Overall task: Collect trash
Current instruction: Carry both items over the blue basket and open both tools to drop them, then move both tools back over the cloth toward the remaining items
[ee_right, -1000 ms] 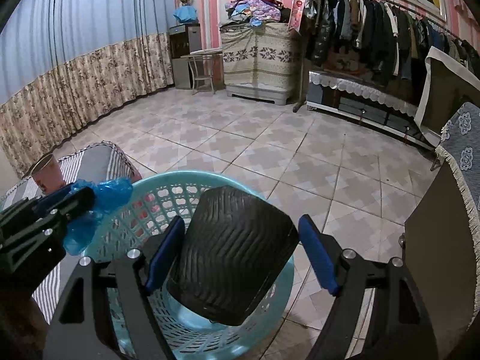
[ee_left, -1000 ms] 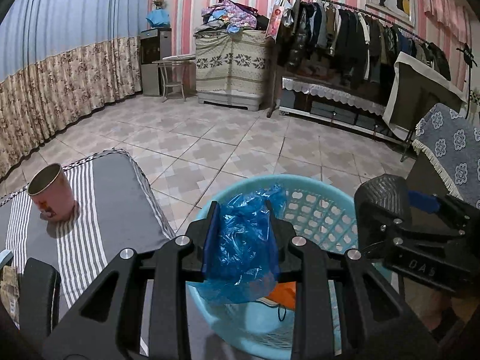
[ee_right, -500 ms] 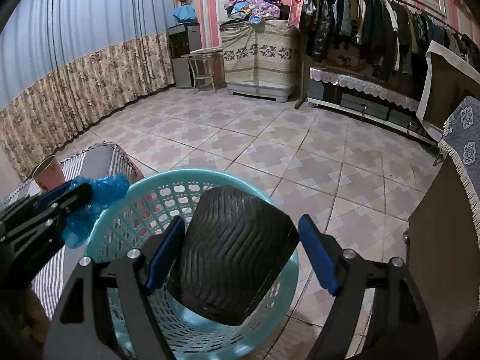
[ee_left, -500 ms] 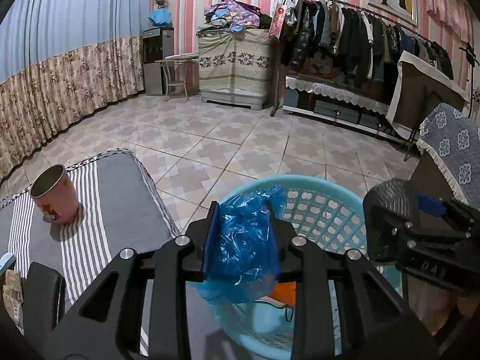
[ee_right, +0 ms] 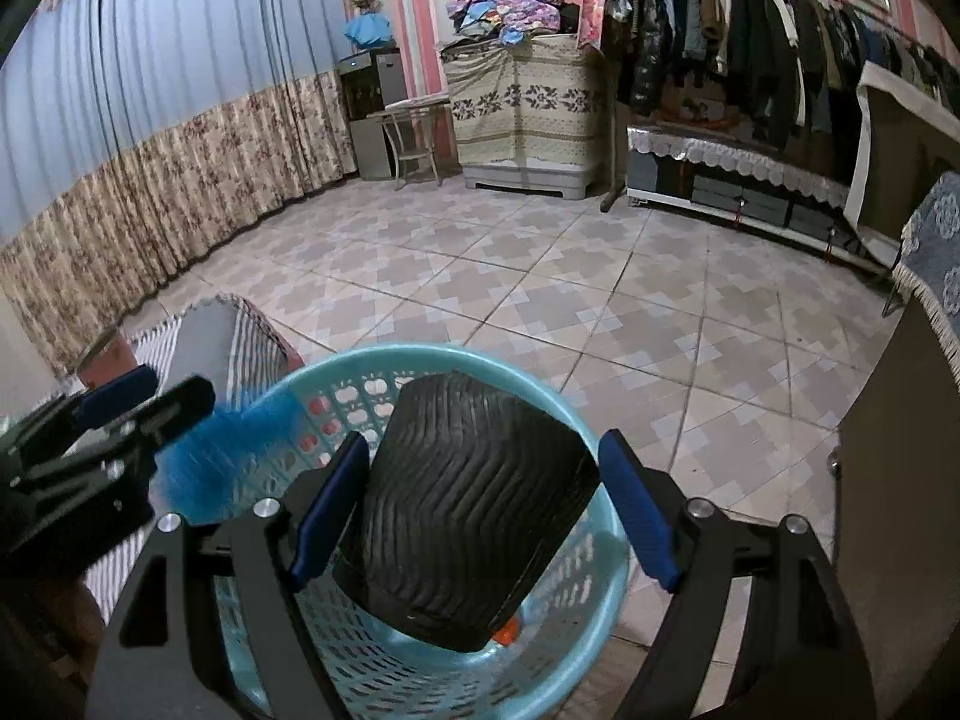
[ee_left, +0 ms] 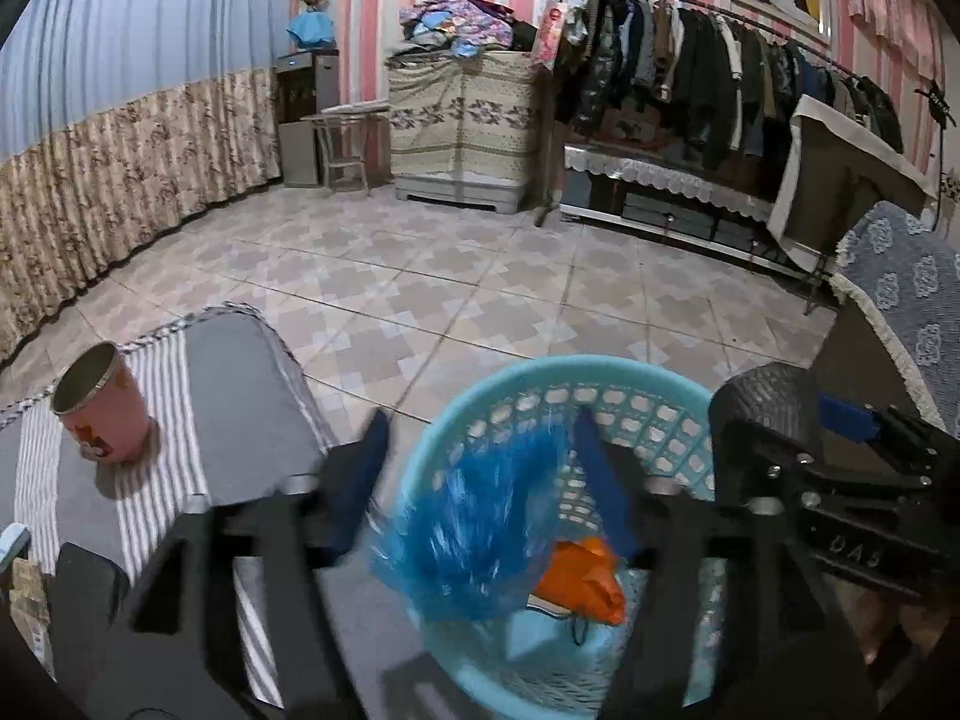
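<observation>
Left gripper [ee_left: 480, 474]: lower middle of the left wrist view, over the near rim of the basket; its fingers [ee_left: 360, 480] have just been opening and now stand apart, blurred.
Blue plastic bag [ee_left: 474, 528]: between the spread left fingers, streaked with blur, and no pad presses on it; it sits over the basket's left side. In the right wrist view it shows as a blue smear [ee_right: 204, 462] just below the left gripper's tips at the left edge.
Right gripper [ee_right: 480, 510]: lower middle of the right wrist view, over the basket; its blue-padded fingers [ee_right: 636, 510] stand wide on either side of the black cup.
Black ribbed cup [ee_right: 468, 516]: lies tilted between the right fingers, its lower end down inside the basket; a gap shows at the right pad, while the left pad looks close to its wall. Whether the pads bear on it I cannot tell. In the left wrist view it is the dark ribbed shape [ee_left: 762, 414] at the right.
Basket [ee_left: 540, 378]: light blue, perforated, standing on the tiled floor [ee_left: 456, 276] in the lower centre of both views.
Orange scrap [ee_left: 582, 576]: lies on the basket's bottom, just right of the blue bag.
Pink cup [ee_left: 102, 402]: upright on the grey striped cloth [ee_left: 240, 384] at the lower left, well apart from the basket.
Clothes rail [ee_left: 720, 60]: along the striped wall, upper right.
</observation>
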`<state>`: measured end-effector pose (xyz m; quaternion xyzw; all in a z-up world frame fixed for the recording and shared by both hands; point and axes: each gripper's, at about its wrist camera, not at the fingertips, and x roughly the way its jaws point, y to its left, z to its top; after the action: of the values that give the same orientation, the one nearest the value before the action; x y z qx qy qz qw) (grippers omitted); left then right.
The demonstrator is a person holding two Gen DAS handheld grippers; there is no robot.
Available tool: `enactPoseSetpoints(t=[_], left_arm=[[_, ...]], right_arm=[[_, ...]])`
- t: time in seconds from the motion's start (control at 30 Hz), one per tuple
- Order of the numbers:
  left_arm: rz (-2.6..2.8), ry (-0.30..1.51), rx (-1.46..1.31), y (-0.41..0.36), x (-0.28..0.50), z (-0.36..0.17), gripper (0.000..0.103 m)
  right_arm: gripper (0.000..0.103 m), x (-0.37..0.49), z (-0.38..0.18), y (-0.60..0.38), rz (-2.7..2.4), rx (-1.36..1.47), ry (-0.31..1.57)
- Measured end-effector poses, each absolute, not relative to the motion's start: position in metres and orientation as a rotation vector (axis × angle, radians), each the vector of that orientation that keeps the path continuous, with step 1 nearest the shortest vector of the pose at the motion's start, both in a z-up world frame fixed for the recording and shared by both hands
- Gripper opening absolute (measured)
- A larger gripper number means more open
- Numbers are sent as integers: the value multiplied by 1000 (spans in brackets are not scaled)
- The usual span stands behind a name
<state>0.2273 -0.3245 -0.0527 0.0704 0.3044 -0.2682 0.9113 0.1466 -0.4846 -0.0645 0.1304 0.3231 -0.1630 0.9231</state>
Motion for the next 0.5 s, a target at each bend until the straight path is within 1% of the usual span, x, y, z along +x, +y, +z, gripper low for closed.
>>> enactPoseSetpoints(t=[0.07,0.1,0.17,0.23,0.3,0.5], left_arm=[[-552,627,139,-321,229,-51,74],[-542,630,139,-318,231,-51,78],[-516,626,135,-314,231,-50,83],[-507,630,123,-306,232,-49,85],[-496,625,114,-299,230,-47,90],[-444,604,129,-271,219,-40,94]], right_arm=[[88,147,-66,-485,-320,286,664],[96,147,-66,-486,-328,287,663],[96,148,-68,-485,-342,278,668],[96,150,-70,-485,-339,276,677],[96,149,-71,-484,-345,267,683],[96,147,-71,-473,-348,242,685]])
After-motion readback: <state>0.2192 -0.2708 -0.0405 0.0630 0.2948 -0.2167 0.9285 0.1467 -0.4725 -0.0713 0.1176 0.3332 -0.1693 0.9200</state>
